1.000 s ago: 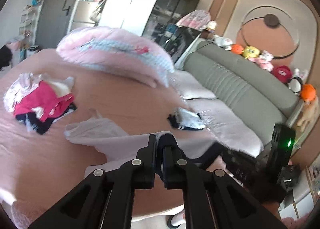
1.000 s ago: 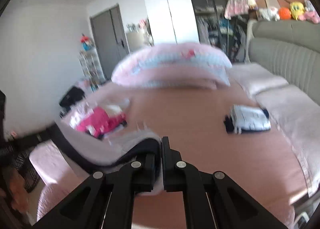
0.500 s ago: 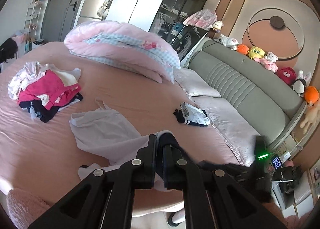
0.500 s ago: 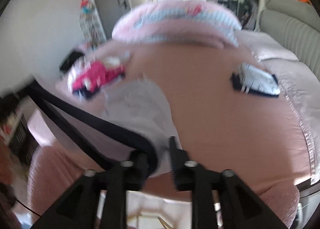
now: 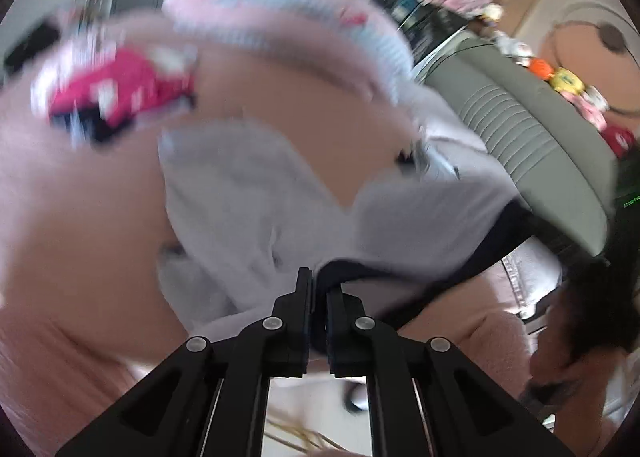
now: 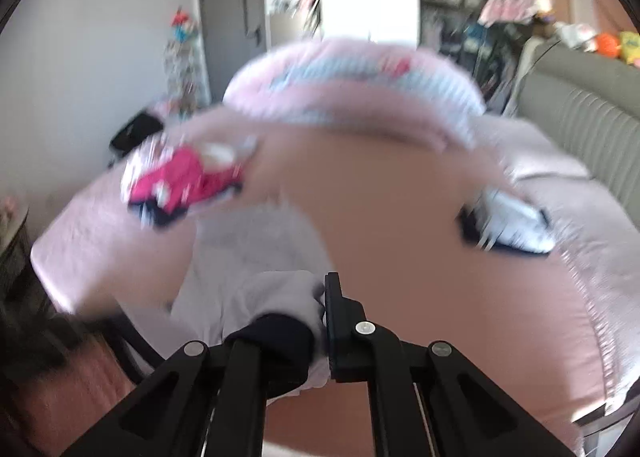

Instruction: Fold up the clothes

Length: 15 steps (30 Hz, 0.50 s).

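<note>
- Both views blurred, so fine detail is lost.
- Left gripper (image 5: 318,289): fingers nearly together, pinching the dark-trimmed edge of the pale lilac garment (image 5: 248,197). Dark band (image 5: 492,241) runs off to the right from the pinch, pulled taut toward the other grip.
- Right gripper (image 6: 316,321): fingers clamped on a bunched corner of the same garment (image 6: 256,257); dark cuff or hem (image 6: 276,341) wads up over the left finger, cloth fills the gap.
- Garment sits at the near edge of the pink bed (image 6: 400,217). The far part lies on the bed and the near edge is lifted between the two grips.
- Why held so: two pinches along one trimmed edge keep that edge straight, so the cloth can be spread or laid over in one go. That is a judgement; the blur suggests motion, but its direction is unreadable.
- Stage: the garment looks rumpled and no clean fold line shows. This fits either spreading flat ahead of a fold or carrying an edge over mid-fold. Cannot tell which.
- Heap of mixed clothes (image 6: 184,181), magenta on top, lies on the far left of the bed, well apart from the held garment. It looks loose, not stacked.
- Small dark-and-white folded item (image 6: 508,225) lies on the right of the bed near the pillows (image 6: 560,177), apart from the heap. It is compact, likely sorted as done, though that is a guess.
- Rolled pink quilt (image 6: 352,81) lies across the far end, which leaves the middle of the bed as work space.
- Risk: the bunched right grip may slip or drag a crooked edge.
</note>
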Tool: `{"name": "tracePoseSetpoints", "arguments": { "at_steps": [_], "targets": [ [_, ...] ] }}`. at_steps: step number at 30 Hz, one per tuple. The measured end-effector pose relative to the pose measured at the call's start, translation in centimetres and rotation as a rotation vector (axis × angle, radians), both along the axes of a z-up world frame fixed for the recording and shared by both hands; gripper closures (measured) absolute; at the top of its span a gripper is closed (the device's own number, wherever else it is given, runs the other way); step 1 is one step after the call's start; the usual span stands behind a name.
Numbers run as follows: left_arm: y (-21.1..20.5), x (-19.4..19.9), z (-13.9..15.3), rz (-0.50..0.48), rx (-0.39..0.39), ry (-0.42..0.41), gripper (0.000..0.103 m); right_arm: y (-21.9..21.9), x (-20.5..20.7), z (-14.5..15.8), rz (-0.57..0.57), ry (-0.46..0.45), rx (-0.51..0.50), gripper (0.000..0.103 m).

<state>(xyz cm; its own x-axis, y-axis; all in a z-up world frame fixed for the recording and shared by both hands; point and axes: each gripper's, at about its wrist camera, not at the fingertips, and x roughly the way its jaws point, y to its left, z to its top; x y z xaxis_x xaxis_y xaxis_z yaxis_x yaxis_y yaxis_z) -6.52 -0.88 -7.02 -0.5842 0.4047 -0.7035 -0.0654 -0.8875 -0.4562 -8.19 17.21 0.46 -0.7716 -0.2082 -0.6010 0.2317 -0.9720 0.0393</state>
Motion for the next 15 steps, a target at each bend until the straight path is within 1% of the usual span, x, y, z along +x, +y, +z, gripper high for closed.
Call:
{"name": "tracePoseSetpoints", "arguments": {
  "at_steps": [1,2,3,4,5,7,10,11,13,14,15],
  "targets": [
    [-0.1,0.1,-0.6,0.028,0.051,-0.014,0.094,0.2,0.1,0.7,-0.007,0.016,-0.010,0.098],
    [-0.2,0.3,-1.1,0.055,0.097,-0.029,0.086,0.3,0.1,1.4,-0.013,0.030,-0.017,0.098],
    [0.2,0.4,-1.3,0.072,0.113,-0.040,0.079,0.3,0.1,1.7,-0.015,0.036,-0.022,0.098],
    [0.6,0.5,-1.4,0.070,0.112,-0.043,0.066,0.2,0.3,1.7,-0.014,0.036,-0.028,0.098],
    [1.0,0.5,-1.4,0.063,0.113,-0.045,0.058,0.1,0.4,1.7,-0.013,0.035,-0.035,0.098],
    [1.9,0.6,-1.5,0.053,0.108,-0.052,0.057,0.0,0.6,1.8,-0.010,0.034,-0.048,0.098],
    [2.7,0.6,-2.3,0.090,-0.003,-0.105,0.057,-0.1,0.9,2.0,-0.007,0.032,-0.067,0.098],
    [2.7,0.5,-2.7,0.091,-0.013,-0.137,0.057,-0.2,1.0,2.0,-0.007,0.031,-0.072,0.098],
    [2.6,0.4,-4.1,0.088,-0.003,-0.208,0.057,-0.3,0.9,1.9,-0.014,0.027,-0.073,0.098],
    [2.5,0.4,-4.7,0.075,-0.002,-0.237,0.067,-0.2,0.8,1.8,-0.020,0.023,-0.070,0.098],
    [2.5,0.4,-5.1,0.051,-0.002,-0.248,0.081,0.0,0.7,1.8,-0.027,0.018,-0.066,0.098]
  ]
}}
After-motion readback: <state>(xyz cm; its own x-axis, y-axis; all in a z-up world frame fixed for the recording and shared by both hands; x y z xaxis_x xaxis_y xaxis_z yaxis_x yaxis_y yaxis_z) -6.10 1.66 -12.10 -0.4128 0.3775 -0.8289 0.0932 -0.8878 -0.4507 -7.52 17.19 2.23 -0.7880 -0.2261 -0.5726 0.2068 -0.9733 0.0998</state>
